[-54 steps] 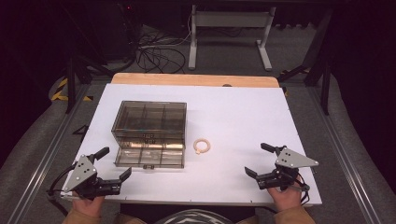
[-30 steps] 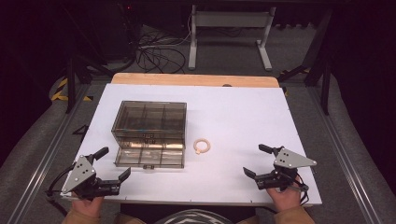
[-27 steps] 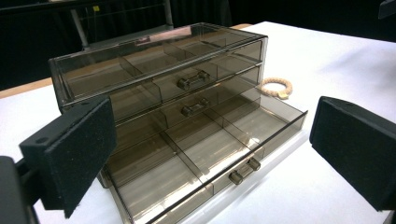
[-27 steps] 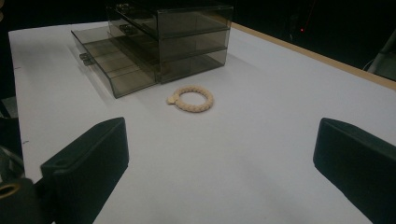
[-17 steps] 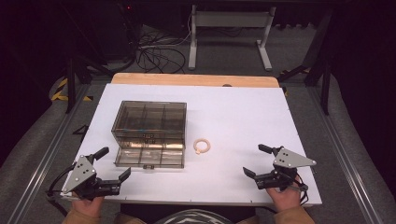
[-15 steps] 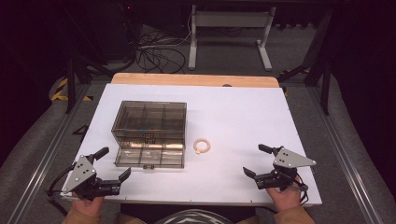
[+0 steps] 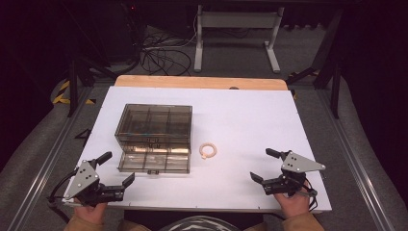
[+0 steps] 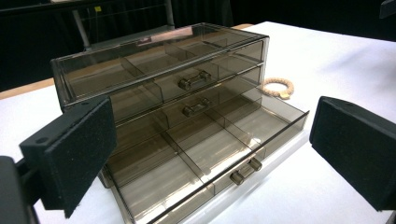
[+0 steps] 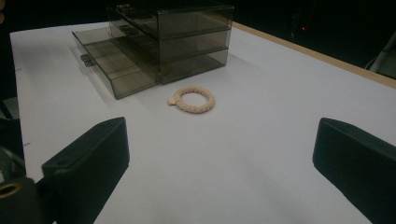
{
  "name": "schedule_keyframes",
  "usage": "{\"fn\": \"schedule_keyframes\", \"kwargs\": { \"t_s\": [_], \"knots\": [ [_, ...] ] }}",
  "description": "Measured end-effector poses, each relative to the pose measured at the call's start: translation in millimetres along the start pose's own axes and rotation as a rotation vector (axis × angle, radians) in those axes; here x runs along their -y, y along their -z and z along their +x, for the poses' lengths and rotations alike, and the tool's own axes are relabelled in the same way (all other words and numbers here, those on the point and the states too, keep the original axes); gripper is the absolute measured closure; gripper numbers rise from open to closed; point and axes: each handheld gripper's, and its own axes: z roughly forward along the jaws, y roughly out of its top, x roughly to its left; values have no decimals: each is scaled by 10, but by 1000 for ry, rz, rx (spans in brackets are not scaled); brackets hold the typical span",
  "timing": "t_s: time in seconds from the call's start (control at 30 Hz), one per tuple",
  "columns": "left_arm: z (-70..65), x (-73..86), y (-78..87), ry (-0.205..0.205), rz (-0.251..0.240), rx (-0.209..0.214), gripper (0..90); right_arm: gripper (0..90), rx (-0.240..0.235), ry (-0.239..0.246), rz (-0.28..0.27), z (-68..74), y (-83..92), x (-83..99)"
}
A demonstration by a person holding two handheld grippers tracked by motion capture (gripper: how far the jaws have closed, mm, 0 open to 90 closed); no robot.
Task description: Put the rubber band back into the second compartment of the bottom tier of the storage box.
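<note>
A smoky clear drawer box stands left of the table's middle, its bottom drawer pulled out and holding nothing. A beige beaded ring lies flat on the table just right of the box. My left gripper is open near the front left corner, its jaws facing the drawer. Near the front right, my right gripper is open too, aimed at the ring from some way off.
The white table ends in a wooden strip at the far edge. Beyond it are a metal stand and floor cables. Rails run along both sides of the table.
The left gripper has shifted slightly at the front left; the right gripper has edged a little. Box, drawer and ring are unmoved.
</note>
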Motion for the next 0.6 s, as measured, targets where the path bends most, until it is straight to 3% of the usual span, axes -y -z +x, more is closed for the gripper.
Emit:
{"fn": "schedule_keyframes", "kwargs": {
  "t_s": [0.43,0.6],
  "knots": [
    [11,1,0,10,3,-2,15,81,-30,-18,62,-20,-229,-200],
    [18,5,-2,17,4,-1,15,89,-46,-2,81,-10,-355,-297]
  ]
}}
